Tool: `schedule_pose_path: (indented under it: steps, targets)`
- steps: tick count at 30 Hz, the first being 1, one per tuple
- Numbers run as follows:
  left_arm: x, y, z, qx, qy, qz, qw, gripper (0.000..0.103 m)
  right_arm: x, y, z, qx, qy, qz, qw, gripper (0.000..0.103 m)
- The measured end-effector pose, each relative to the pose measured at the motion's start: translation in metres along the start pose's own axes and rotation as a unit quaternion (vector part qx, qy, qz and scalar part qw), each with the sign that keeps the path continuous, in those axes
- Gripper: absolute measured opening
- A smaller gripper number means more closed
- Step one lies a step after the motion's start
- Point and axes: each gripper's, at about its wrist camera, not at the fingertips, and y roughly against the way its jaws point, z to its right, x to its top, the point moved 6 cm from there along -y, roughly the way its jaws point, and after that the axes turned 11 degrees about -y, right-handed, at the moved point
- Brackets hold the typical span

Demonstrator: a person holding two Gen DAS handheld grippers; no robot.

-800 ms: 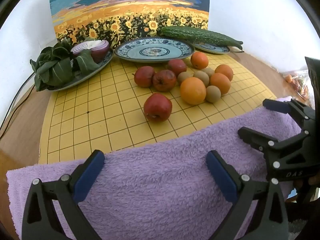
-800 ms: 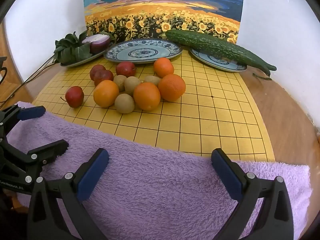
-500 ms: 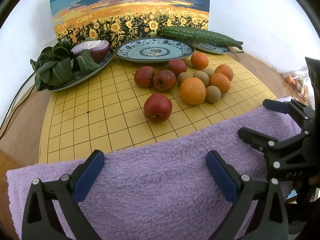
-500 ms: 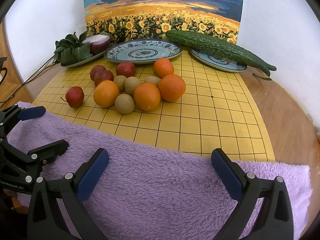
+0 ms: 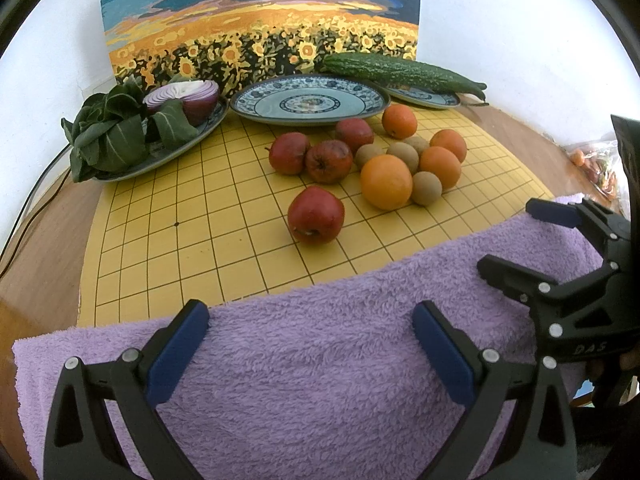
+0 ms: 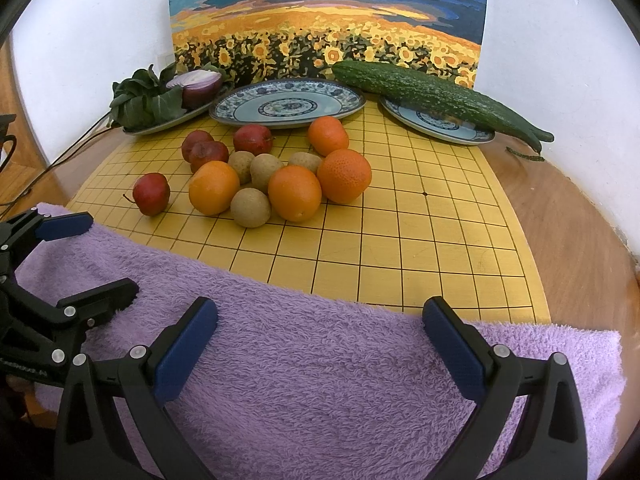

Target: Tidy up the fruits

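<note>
A pile of fruit lies on the yellow grid board [image 5: 200,216]: several red apples, oranges and brown kiwis. One red apple [image 5: 316,215] lies apart at the front; it also shows in the right wrist view [image 6: 151,193]. The nearest orange [image 5: 386,181] and a kiwi [image 6: 250,207] sit at the pile's front. An empty blue patterned plate [image 5: 308,100] stands behind the pile. My left gripper [image 5: 310,346] is open and empty over the purple towel [image 5: 320,360]. My right gripper [image 6: 320,344] is open and empty over the same towel, to the right of the left one.
A plate with leafy greens [image 5: 112,136] and a halved red onion [image 5: 186,98] stands at the back left. A long cucumber [image 6: 432,96] lies across a small plate [image 6: 436,124] at the back right. A sunflower painting [image 5: 260,20] leans on the white wall.
</note>
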Motion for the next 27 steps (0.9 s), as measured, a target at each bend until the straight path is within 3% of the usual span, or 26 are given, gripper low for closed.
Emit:
schedule_pose_path:
  steps: [27]
  targets:
    - [-0.0016, 0.0036, 0.001, 0.0, -0.001, 0.002, 1.0, 0.103, -0.0004, 0.003, 0.0016, 0.001, 0.001, 0.002, 1.0, 0.103]
